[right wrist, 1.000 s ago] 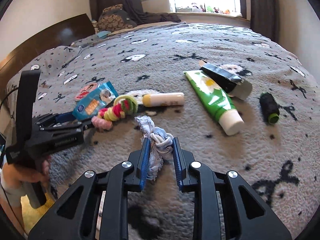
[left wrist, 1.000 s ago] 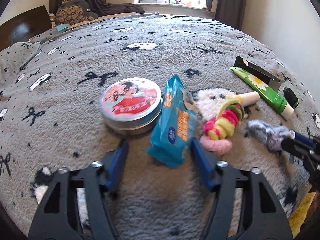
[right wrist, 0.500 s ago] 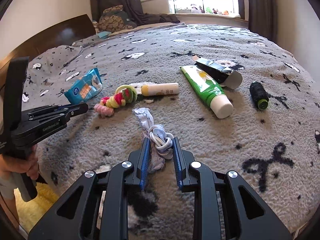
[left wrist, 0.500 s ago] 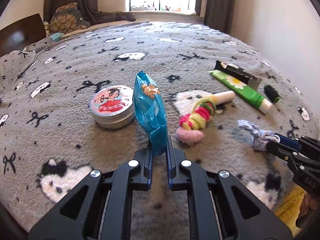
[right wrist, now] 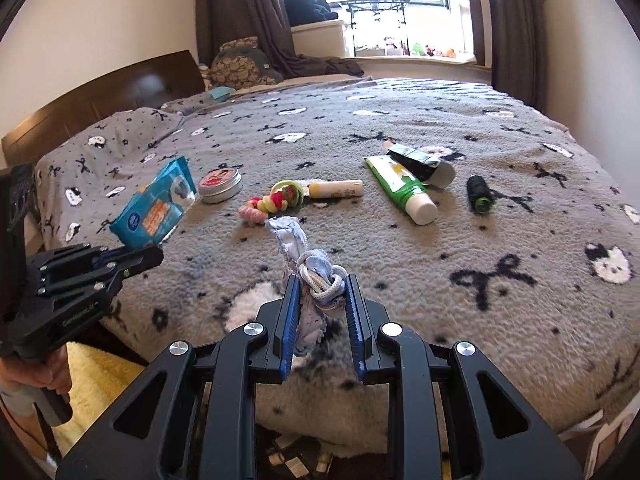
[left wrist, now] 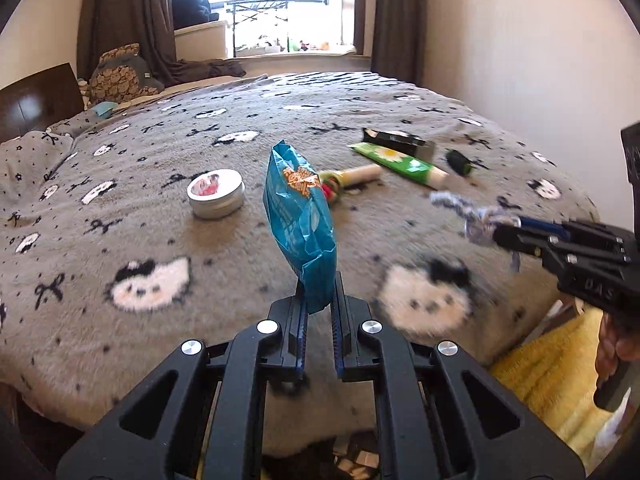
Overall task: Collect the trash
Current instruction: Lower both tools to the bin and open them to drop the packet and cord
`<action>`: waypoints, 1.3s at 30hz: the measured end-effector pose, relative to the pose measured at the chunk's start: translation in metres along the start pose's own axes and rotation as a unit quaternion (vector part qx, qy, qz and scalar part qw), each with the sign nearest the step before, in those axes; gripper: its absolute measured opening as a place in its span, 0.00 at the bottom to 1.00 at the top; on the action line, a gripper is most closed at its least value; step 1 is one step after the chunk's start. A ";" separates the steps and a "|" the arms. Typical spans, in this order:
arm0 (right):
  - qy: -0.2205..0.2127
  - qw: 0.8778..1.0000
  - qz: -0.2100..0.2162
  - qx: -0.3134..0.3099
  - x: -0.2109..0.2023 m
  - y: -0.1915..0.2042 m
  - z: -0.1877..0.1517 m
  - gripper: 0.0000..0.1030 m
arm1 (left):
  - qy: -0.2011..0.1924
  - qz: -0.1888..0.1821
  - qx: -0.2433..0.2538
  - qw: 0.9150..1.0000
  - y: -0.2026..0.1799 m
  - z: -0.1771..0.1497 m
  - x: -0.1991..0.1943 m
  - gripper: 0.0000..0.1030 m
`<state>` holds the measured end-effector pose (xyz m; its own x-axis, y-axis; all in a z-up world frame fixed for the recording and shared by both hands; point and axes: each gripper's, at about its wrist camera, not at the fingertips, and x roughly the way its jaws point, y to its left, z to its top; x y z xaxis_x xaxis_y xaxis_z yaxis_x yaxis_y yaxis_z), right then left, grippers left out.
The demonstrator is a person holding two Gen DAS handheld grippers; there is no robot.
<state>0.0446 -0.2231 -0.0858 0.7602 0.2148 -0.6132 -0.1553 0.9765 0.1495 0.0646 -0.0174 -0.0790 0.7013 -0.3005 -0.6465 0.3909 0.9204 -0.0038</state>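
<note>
My left gripper [left wrist: 318, 300] is shut on the bottom edge of a blue snack wrapper [left wrist: 300, 216], which stands up off the grey bedspread [left wrist: 160, 240]. From the right wrist view the same wrapper [right wrist: 154, 210] hangs at the left gripper [right wrist: 150, 256] on the left. My right gripper [right wrist: 322, 292] is shut on a knotted grey-blue rag with white cord [right wrist: 308, 268], lifted clear of the bed. In the left wrist view that rag [left wrist: 472, 216] sticks out of the right gripper [left wrist: 500, 232] at the right edge.
On the bed lie a round tin [right wrist: 220, 184], a bunch of coloured hair ties [right wrist: 276, 200], a small cream tube [right wrist: 336, 189], a green tube [right wrist: 404, 190], a black box [right wrist: 420, 160] and a black spool [right wrist: 479, 194]. A yellow rug [left wrist: 552, 364] lies by the near bed edge.
The left gripper closed on the blue wrapper, lifted it off the bed and pulled back toward the bed edge. The right gripper drew back too, the rag still in it.
</note>
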 end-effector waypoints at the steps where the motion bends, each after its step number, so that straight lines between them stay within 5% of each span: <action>1: -0.005 1.000 -0.002 -0.002 -0.009 0.002 -0.004 0.23 | 0.000 -0.003 0.001 1.000 -0.003 -0.006 -0.006 0.09; 7: -0.003 1.000 0.008 -0.009 -0.041 0.013 -0.031 0.23 | 0.018 -0.031 0.005 0.999 -0.021 -0.041 -0.034 0.09; 16: 0.062 0.997 0.040 0.011 -0.035 0.026 -0.083 0.23 | 0.076 -0.076 -0.004 0.994 -0.045 -0.097 -0.047 0.09; 27: 0.167 0.984 0.062 0.023 0.004 0.032 -0.130 0.23 | 0.187 -0.085 -0.030 0.978 -0.041 -0.160 0.006 0.09; 39: 0.284 0.956 0.057 0.049 0.073 0.023 -0.184 0.23 | 0.273 -0.086 -0.054 0.957 -0.037 -0.198 0.085 0.09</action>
<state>-0.0190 -0.1811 -0.2698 0.2722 0.3227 -0.9065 -0.1350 0.9456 0.2961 -0.0085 -0.0276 -0.2851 0.2058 -0.3015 -0.9310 0.3875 0.8987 -0.2054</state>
